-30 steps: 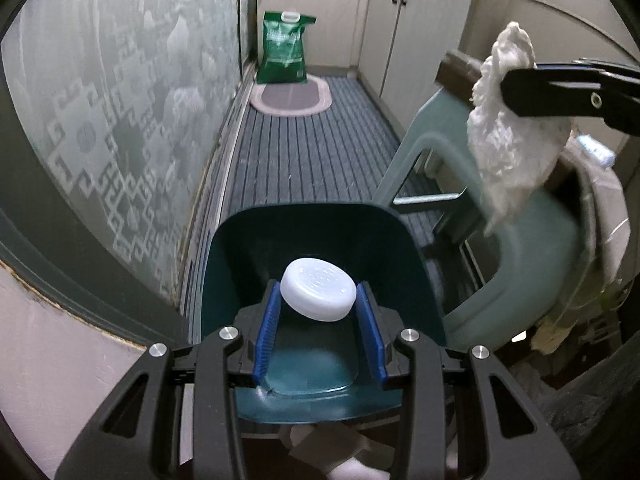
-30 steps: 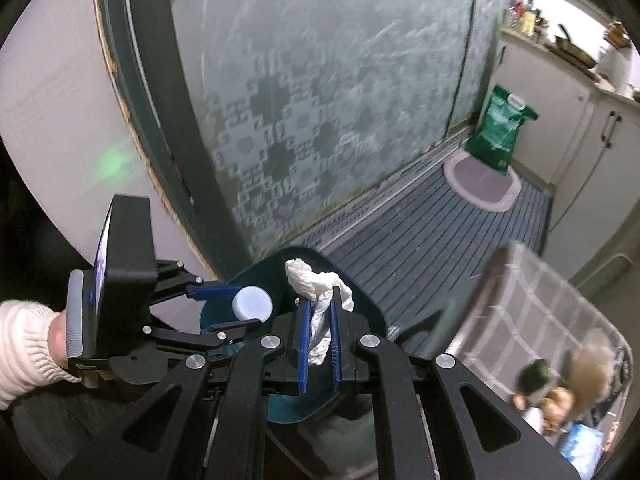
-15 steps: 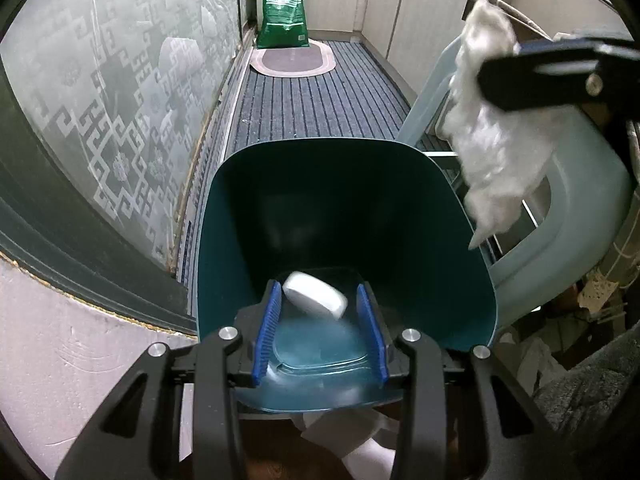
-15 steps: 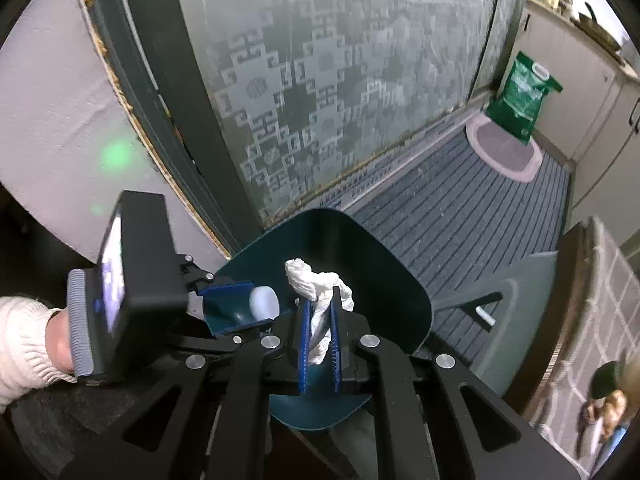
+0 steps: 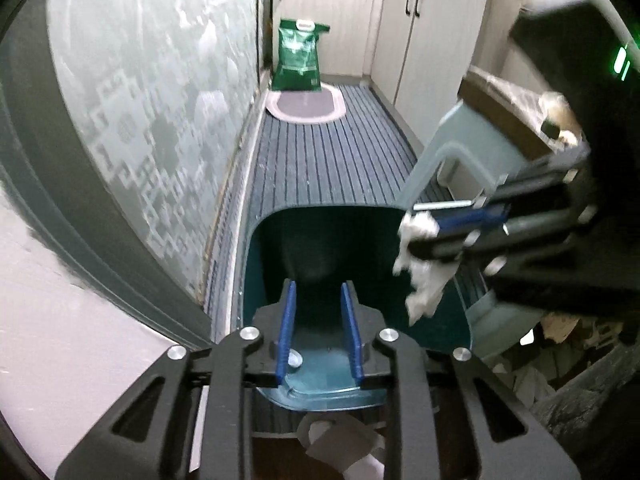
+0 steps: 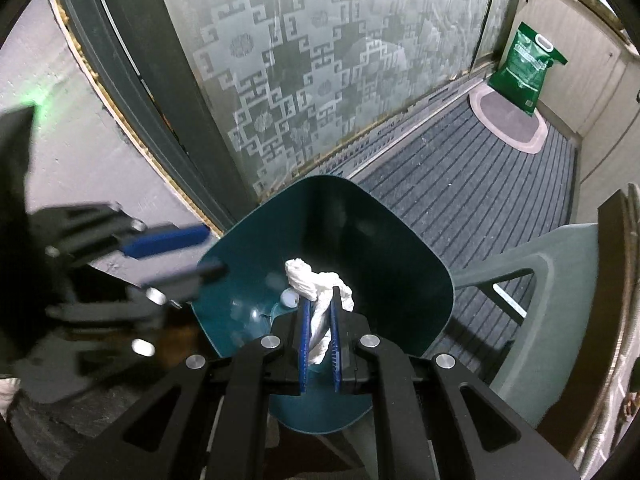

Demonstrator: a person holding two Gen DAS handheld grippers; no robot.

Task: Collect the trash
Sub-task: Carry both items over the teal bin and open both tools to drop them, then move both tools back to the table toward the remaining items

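A dark teal bin (image 5: 256, 280) stands on the floor below both grippers. My left gripper (image 5: 319, 312) hovers over its near rim, its jaws closing with nothing between the blue pads. A white bottle cap (image 5: 295, 358) lies on the bin's bottom. My right gripper (image 6: 320, 312) is shut on a crumpled white tissue (image 6: 316, 280) and holds it over the bin's (image 6: 400, 240) mouth. In the left wrist view the right gripper (image 5: 420, 236) reaches in from the right with the tissue (image 5: 424, 280) hanging from it. In the right wrist view the cap (image 6: 287, 299) shows and the left gripper (image 6: 214, 250) is blurred.
A frosted patterned glass door (image 5: 140, 100) runs along the left. A pale green plastic chair (image 5: 452, 152) stands right of the bin. Farther off are an oval mat (image 5: 304, 104), a green bag (image 5: 298, 56) and white cabinets (image 5: 432, 40). White paper (image 5: 340, 444) lies by the bin's near side.
The white cap left my left gripper and fell to the bin's bottom, and those jaws narrowed. My right gripper came down with the tissue over the bin.
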